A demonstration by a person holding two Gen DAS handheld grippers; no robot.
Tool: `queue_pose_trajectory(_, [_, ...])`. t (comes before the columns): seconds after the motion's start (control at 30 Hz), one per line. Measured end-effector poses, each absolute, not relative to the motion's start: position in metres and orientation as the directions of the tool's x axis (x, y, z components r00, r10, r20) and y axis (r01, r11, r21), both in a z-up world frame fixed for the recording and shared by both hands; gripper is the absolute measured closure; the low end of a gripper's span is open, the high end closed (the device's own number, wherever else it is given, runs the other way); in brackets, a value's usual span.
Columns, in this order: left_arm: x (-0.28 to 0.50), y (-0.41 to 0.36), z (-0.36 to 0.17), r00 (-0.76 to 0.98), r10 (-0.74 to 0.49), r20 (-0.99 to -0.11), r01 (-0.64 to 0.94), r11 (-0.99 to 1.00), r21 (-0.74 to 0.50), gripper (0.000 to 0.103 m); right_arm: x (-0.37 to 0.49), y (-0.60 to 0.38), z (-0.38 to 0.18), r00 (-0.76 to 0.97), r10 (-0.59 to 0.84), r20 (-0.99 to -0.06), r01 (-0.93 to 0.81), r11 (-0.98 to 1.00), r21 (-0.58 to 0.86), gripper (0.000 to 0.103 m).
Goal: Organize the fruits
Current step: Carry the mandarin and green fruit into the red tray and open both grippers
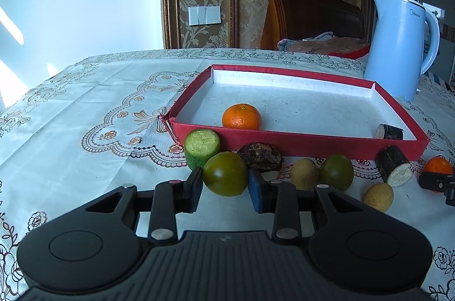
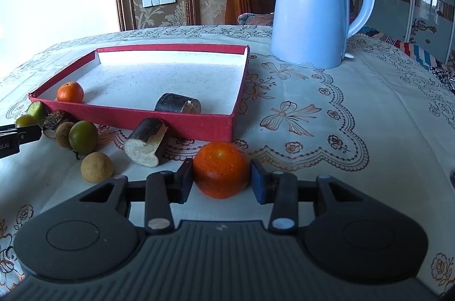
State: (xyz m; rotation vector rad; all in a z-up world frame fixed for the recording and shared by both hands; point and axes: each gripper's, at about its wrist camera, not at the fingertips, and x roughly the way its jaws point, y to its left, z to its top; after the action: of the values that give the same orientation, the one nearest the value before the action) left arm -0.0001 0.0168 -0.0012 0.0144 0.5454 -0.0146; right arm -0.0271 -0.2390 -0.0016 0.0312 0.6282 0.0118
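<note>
Clenched in my left gripper (image 1: 225, 187) is a green tomato (image 1: 225, 173), while my right gripper (image 2: 221, 181) grips an orange mandarin (image 2: 221, 169); both fruits sit low over the desk (image 2: 327, 130). Just beyond lie longans, a second green tomato (image 1: 337, 171) and a sugarcane piece (image 2: 146, 142). Farther back, the red tray (image 1: 298, 144) holds another mandarin (image 1: 241, 116) and a cane chunk (image 2: 178, 103); a blue kettle (image 2: 311, 5) stands behind.

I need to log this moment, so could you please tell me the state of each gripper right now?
Left gripper: shut on the round green tomato.
Right gripper: shut on the round orange tangerine.
</note>
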Motion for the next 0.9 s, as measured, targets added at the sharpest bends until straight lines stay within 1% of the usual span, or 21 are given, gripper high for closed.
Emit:
queue_pose_trajectory(0.4, [-0.001, 0.015, 0.004, 0.859, -0.010, -0.512, 0.020, 1.000, 0.014, 0.069, -0.031, -0.239, 0.004, 0.831, 0.042, -0.555, -0.022, 0.999, 0.043, 0.064])
queue_pose_trajectory(0.6, [0.001, 0.008, 0.007, 0.863, -0.015, -0.505, 0.028, 0.999, 0.019, 0.069, -0.023, -0.232, 0.024, 0.858, 0.071, -0.509, -0.056, 0.997, 0.045, 0.064])
queue_pose_trajectory(0.7, [0.002, 0.006, 0.009, 0.866, -0.022, -0.500, 0.034, 0.999, 0.016, 0.069, -0.014, -0.225, 0.035, 0.874, 0.073, -0.481, -0.073, 0.997, 0.020, 0.064])
queue_pose_trajectory(0.9, [0.008, 0.001, 0.029, 0.890, -0.041, -0.454, 0.057, 0.998, 0.021, 0.069, 0.011, -0.227, 0.037, 0.870, 0.065, -0.489, -0.064, 0.998, 0.020, 0.064])
